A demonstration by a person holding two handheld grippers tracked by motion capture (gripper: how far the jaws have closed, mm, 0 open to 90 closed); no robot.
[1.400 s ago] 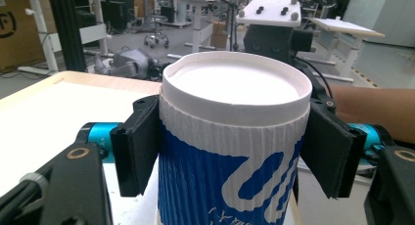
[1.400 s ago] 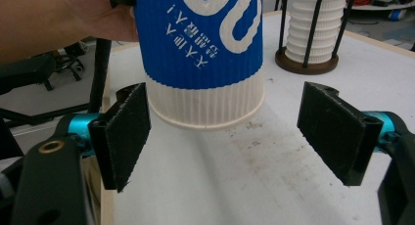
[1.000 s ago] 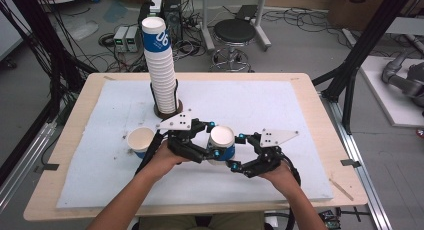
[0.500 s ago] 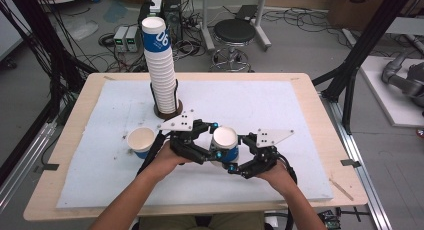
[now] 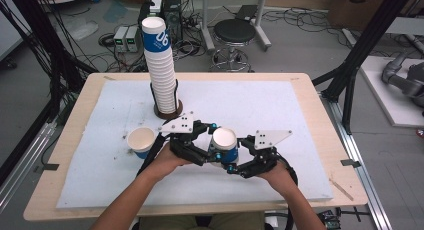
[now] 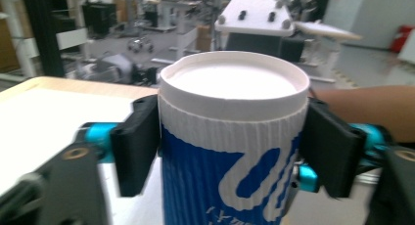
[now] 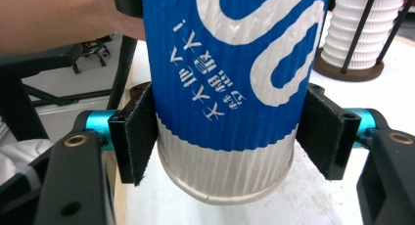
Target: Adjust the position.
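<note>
A blue-and-white ribbed paper cup (image 5: pixel 223 138) is held just above the mat between both grippers. My left gripper (image 5: pixel 207 142) comes in from the left and is shut on it; in the left gripper view its jaws press the cup (image 6: pixel 230 151) just under the white rim. My right gripper (image 5: pixel 235 160) reaches in from the right and is shut on the same cup. In the right gripper view the cup (image 7: pixel 225 88) has its print upside down, and the jaws clamp it near its lower white band. A second cup (image 5: pixel 141 141) stands open-side up to the left.
A tall stack of cups (image 5: pixel 160 65) rises from a round wire-framed base (image 5: pixel 168 111) behind the grippers, also seen as the stack (image 7: pixel 364 29) in the right gripper view. A white mat (image 5: pixel 280 110) covers the wooden table (image 5: pixel 320 120). A stool and cables lie beyond.
</note>
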